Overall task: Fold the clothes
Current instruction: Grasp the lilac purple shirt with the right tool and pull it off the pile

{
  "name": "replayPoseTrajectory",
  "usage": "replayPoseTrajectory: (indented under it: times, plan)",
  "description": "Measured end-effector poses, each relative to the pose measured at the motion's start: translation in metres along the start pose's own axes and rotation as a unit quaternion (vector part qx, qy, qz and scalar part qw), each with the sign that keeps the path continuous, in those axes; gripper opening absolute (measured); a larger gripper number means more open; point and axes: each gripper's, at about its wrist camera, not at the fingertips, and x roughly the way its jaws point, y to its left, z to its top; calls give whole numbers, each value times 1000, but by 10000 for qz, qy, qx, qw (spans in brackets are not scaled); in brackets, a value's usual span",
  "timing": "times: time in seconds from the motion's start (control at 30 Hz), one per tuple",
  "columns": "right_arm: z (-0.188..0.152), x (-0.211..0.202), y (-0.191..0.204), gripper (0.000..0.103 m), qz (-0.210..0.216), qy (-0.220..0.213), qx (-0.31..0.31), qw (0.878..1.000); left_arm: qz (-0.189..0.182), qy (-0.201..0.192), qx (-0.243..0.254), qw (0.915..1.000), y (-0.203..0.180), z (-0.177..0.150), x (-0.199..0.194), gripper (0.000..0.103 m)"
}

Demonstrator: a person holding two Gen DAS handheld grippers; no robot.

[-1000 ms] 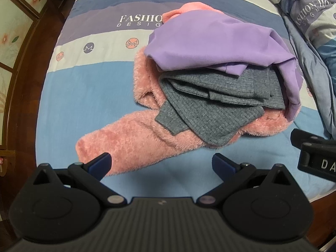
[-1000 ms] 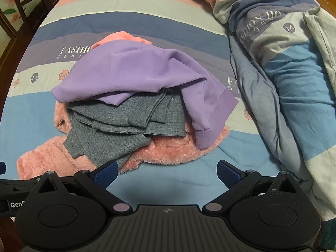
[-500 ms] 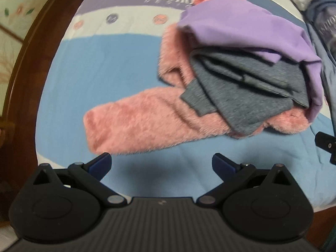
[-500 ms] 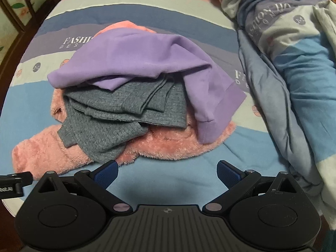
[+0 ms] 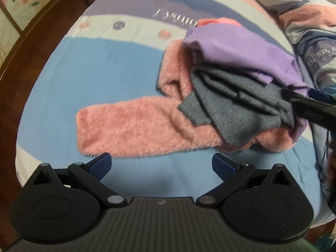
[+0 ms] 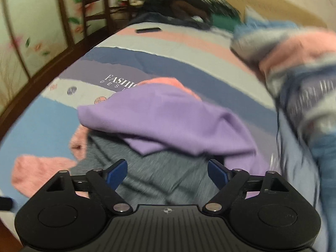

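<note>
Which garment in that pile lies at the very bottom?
The fluffy pink garment: the grey knit and the purple top lie over it.

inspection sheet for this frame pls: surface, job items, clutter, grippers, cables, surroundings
Surface: bed sheet, striped blue, grey, purple and pink, with printed lettering.
Job's things: one pile; purple top uppermost, grey knit under it, pink fleece at the bottom with one long part stretched out flat.
Clutter: bunched duvet beside the pile; dark flat object at the sheet's far end; dark heap beyond, blurred.
Grippers: left gripper open over bare sheet, short of the fleece; right gripper closing, grey knit between its jaws, pads not yet pressing.
Cables: nothing seen.
Surroundings: wooden bed frame, floral panels, chair.
</note>
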Motion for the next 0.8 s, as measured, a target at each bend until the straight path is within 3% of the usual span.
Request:
replayPoseTrajectory:
  times: [0.07,0.2,0.3,0.33,0.37,0.4,0.43,0.5,0.67,0.8]
  plan:
    - [2,13,4,75,-47,-70,-550,9984,-87,-250,121,9996,-6,2,-2,103]
    - [8,36,13,74,5,-150,-1491,9887,-53,-291,468,9985,-23,14,7,103]
    - [13,51,18,74,45,-245,-2136,9766,-103,-178,449,9988,-28,24,16,103]
    - [15,55,19,72,72,-235,-2279,9734,-143,-157,398,9990,-27,25,18,103]
    - [17,59,20,61,103,-214,-2405,9704,-195,-126,334,9992,-26,27,20,103]
    - [19,62,20,49,226,-128,-2435,9696,-227,-95,300,9992,-24,28,21,103]
    - [22,65,19,28,387,-20,-2369,9708,-252,-67,269,9993,-22,29,22,103]
    - [29,63,15,17,482,15,-2140,9756,-209,-50,257,9994,-19,31,24,103]
    - [58,29,-5,13,555,-321,-1259,9900,-147,23,130,9998,-7,41,29,103]
    - [89,0,-30,13,417,-664,-785,9938,-237,-11,-63,9997,5,50,27,103]
